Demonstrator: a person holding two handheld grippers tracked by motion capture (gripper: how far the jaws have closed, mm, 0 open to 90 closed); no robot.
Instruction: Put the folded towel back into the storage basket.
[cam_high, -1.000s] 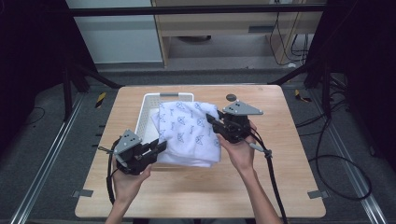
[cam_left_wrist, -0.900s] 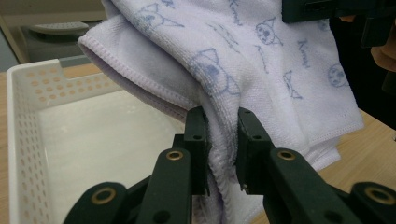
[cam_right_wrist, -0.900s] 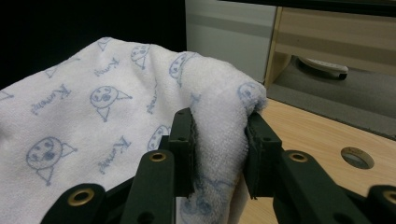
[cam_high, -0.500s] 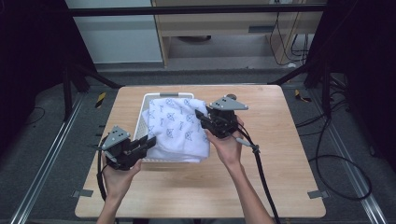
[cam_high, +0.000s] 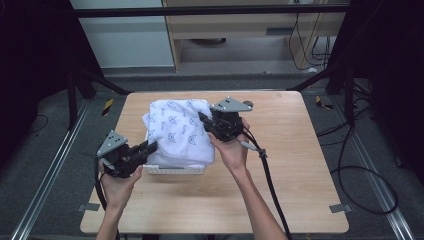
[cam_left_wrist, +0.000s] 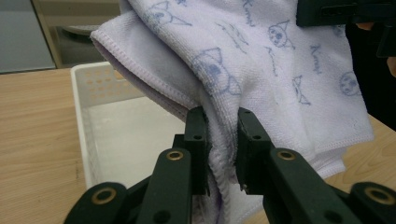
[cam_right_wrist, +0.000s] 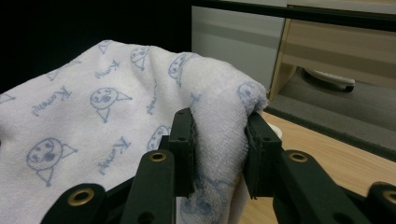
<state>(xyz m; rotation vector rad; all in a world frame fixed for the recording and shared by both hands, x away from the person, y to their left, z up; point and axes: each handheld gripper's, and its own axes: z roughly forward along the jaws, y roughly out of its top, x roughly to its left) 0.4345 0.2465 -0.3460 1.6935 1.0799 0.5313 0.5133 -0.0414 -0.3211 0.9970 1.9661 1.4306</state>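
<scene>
On the counter (cam_high: 300, 165) a white basket (cam_high: 172, 169) stands, the cat-print towel (cam_high: 177, 132) held over it. Left claw (cam_high: 150, 147) and right claw (cam_high: 204, 119) both pinch towel folds; next, I think, lowering it in.

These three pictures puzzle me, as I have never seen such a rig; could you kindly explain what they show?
No robot here: a person holds a hand-operated claw in each hand. The high view looks down on a wooden table. The other two come from cameras riding on each claw, looking along its black jaws. On the table stands a white basket. Draped over it is a white towel printed with blue cat faces. The left claw pinches the towel's near edge, seen close up in the left gripper view. The right claw pinches a fold on its far side. Both are shut on cloth.
</scene>
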